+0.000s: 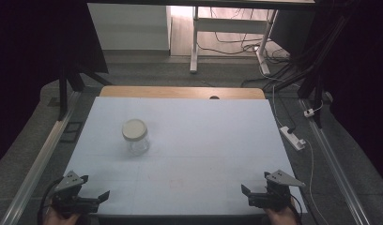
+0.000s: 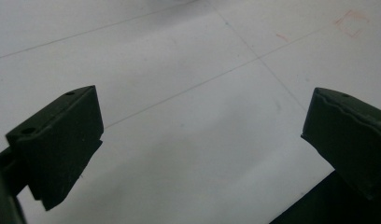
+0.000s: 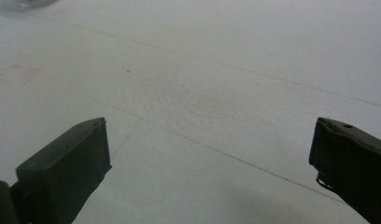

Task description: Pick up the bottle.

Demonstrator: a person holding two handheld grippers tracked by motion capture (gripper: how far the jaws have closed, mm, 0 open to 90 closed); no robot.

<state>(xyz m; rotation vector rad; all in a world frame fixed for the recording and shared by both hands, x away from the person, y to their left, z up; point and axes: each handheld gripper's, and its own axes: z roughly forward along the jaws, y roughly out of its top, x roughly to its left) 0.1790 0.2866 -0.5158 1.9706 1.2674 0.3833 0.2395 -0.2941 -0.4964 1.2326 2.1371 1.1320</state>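
Standing upright on the tabletop (image 1: 218,140), the jar (image 1: 135,135) sits well beyond your left gripper (image 1: 96,188) and nearer it than your right gripper (image 1: 256,188); both sets of fingers gape wide, holding nothing.

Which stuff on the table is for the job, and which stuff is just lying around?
For the job:
- jar with its lid on, standing on the table
- left hand-held gripper, open, holding nothing
- right hand-held gripper, open, holding nothing

Just lying about:
- power strip on the floor beside the table
- cables on the floor behind it
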